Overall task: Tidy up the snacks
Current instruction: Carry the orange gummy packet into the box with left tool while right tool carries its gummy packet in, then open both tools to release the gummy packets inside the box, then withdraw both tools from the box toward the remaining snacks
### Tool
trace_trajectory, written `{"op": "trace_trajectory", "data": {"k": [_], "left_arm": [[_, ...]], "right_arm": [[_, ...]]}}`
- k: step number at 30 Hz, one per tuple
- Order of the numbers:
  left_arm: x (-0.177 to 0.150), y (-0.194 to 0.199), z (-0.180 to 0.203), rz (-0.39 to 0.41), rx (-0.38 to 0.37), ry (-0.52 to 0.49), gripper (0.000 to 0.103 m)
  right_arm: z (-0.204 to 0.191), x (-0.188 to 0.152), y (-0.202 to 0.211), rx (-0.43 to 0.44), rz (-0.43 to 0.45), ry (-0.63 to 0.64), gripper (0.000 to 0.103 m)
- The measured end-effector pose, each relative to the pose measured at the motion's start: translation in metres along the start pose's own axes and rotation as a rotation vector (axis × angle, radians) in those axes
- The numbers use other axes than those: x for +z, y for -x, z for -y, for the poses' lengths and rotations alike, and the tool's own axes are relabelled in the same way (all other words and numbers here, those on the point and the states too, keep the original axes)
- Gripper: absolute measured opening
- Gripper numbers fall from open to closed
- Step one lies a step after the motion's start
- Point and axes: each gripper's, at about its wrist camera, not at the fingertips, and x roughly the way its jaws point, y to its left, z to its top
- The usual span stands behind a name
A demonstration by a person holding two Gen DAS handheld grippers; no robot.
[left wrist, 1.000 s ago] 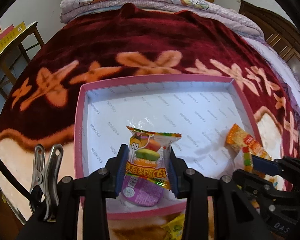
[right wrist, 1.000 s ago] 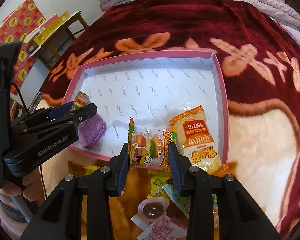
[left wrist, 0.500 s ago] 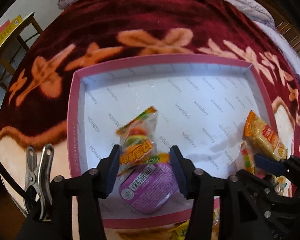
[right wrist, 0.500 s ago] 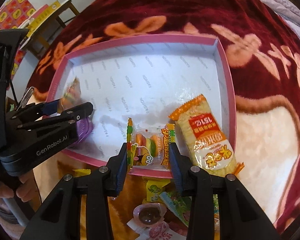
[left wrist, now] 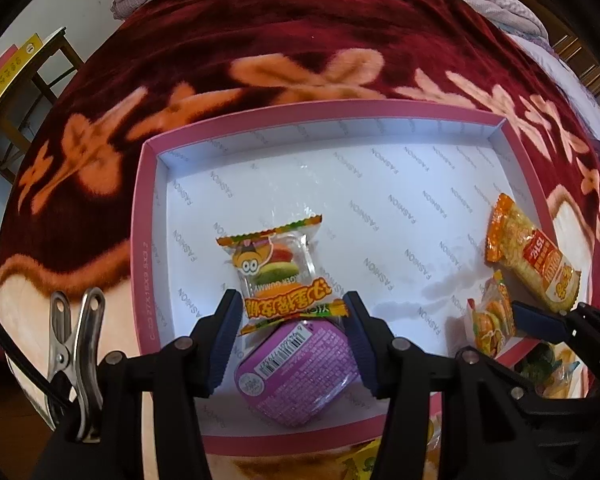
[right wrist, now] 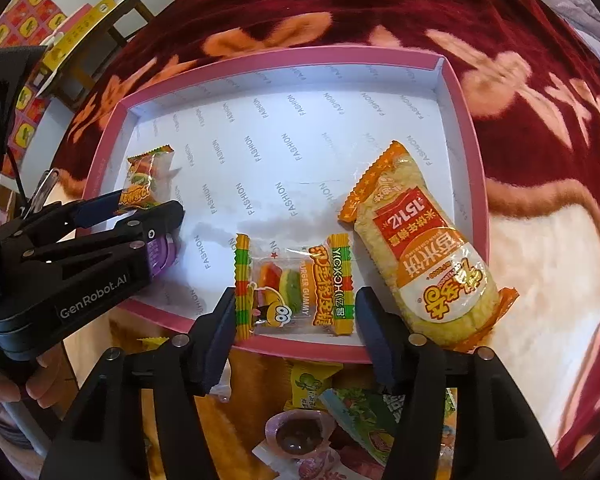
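A pink-rimmed white box (left wrist: 144,208) (right wrist: 466,128) lies on the bed. My left gripper (left wrist: 292,324) is open over its near left corner; a burger gummy packet (left wrist: 278,268) lies flat there, resting on a purple jelly cup (left wrist: 300,376) between the fingers. My right gripper (right wrist: 296,316) is open at the near rim, around a second burger gummy packet (right wrist: 296,288) lying in the box. An orange rice cracker packet (right wrist: 424,252) (left wrist: 532,256) lies at the box's right side.
A dark red flowered blanket (left wrist: 300,40) covers the bed. Several loose snacks (right wrist: 324,412) lie on the blanket in front of the box, under the right gripper. A wooden table with yellow boxes (right wrist: 88,36) stands at the left.
Both grippers have opened. The left one let go of its gummy packet, which now lies flat on the purple cup. The right one released its packet onto the box floor.
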Motion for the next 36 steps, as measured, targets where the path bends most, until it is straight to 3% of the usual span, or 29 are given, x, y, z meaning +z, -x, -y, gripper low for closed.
{"op": "trace_trajectory", "data": {"k": [16,27,36], "left_arm": [[-0.013,0.030,-0.003,0.014,-0.015,-0.020,0.055],[-0.042,0.057,0.004,0.013,-0.003,-0.097,0.055],[-0.072,0.069,0.016,-0.022,-0.054,-0.147,0.055]], "right_arm": [[-0.014,-0.004,0.018,-0.012,0.016,0.033,0.060],[-0.020,-0.021,0.039,0.004,0.021,0.067,0.060],[-0.017,-0.039,0.052,0.004,0.003,0.082,0.060]]}}
